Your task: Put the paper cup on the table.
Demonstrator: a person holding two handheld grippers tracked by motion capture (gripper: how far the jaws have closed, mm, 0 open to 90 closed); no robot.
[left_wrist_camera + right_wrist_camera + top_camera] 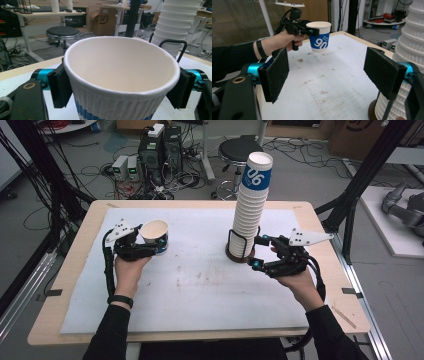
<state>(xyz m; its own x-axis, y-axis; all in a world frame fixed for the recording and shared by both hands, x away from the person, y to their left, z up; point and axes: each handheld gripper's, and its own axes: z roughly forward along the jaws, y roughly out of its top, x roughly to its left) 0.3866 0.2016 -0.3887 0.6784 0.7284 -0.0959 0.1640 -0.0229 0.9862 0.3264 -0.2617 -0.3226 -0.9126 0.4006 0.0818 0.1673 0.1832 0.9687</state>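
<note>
A: Start with the biggest thing. What carries it all?

B: The table (200,295), topped with a stained white sheet. Toward its right side stands the cup stack (251,205), a tall column of ribbed white paper cups seated in a dark wire holder (235,251). I'll place everything against that stack.

A: Where are the grippers?

B: The right gripper (257,252) sits just right of the stack's base. Its jaws stand apart with nothing between the pads; in the right gripper view the stack rises just beside one jaw, but whether it touches the stack I cannot tell.

A: And the other?

B: The left gripper (150,247) is well to the left of the stack. Its jaws are clamped on a single paper cup (155,236), one pad on each side of the wall just under the rim.

A: How does that cup sit?

B: Upright, mouth up, held clear above the table in the right gripper view, blue band around its lower part.
</note>
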